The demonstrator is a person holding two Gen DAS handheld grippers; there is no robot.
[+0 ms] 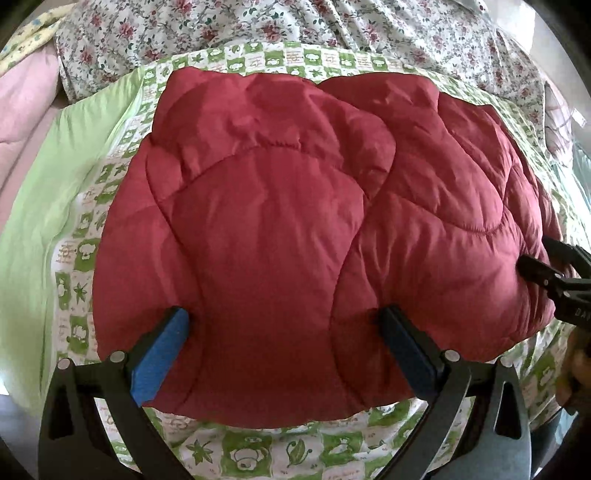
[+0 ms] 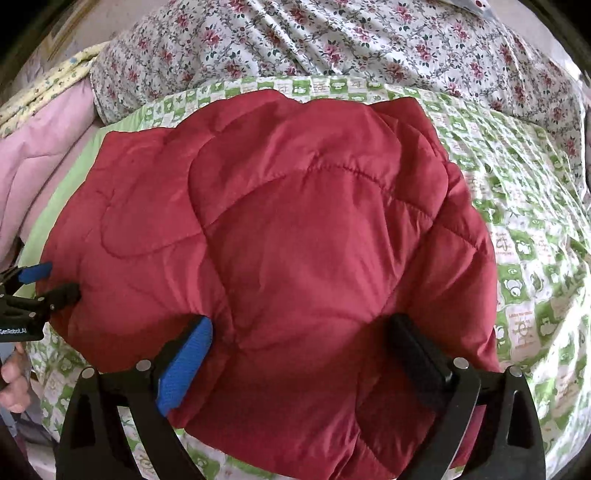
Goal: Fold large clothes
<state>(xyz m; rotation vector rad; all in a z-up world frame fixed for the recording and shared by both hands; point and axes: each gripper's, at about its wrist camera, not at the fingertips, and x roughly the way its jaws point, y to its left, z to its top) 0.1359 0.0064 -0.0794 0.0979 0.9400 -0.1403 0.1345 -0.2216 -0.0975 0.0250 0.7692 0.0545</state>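
Observation:
A red quilted puffer jacket [image 1: 288,229] lies folded into a thick bundle on a green-and-white patterned sheet [image 1: 258,454]; it fills the right wrist view too [image 2: 295,240]. My left gripper [image 1: 284,325] is open, its fingers pressed against the near edge of the bundle on both sides. My right gripper [image 2: 303,332] is open the same way, straddling the jacket's near right part. The right gripper also shows at the right edge of the left wrist view [image 1: 550,273], and the left gripper shows at the left edge of the right wrist view [image 2: 40,288].
A floral quilt [image 1: 332,26] is bunched behind the jacket. A pink blanket [image 2: 33,162] and a plain green sheet strip [image 1: 44,206] lie to the left. The patterned sheet [image 2: 532,229] stretches to the right.

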